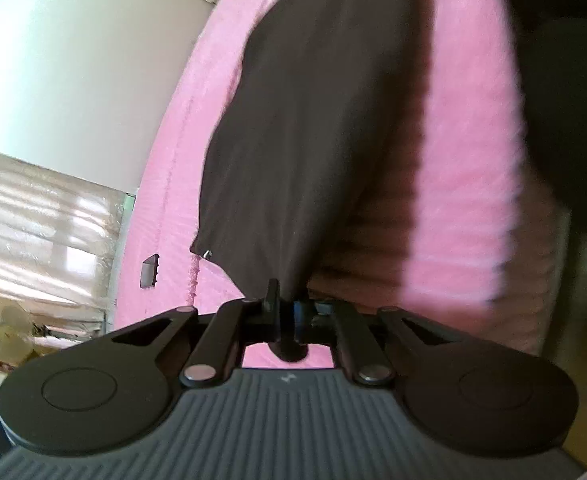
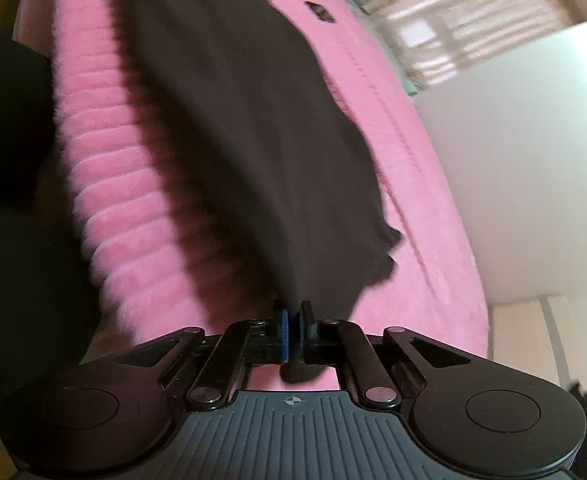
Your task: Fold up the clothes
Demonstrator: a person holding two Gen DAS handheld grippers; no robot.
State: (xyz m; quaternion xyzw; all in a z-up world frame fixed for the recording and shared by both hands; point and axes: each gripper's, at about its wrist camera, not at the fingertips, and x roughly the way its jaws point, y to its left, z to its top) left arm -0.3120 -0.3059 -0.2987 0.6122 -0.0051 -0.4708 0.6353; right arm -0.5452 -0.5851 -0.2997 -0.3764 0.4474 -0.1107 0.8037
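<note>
Dark garment (image 1: pixel 305 140) is covering the middle of the pink fleece blanket (image 1: pixel 465 152), leaving bare strips open along both its long sides. A small dark tag (image 1: pixel 149 270) is lying on the left strip. White wall (image 1: pixel 73 60) is closing off the far left. A dark shape (image 2: pixel 9 200) is blocking the near edge.

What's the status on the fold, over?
Left claw shut on shirt. Right claw shut on shirt too. Shirt hangs over pink blanket. Small dark tag beside it, not blocking.
</note>
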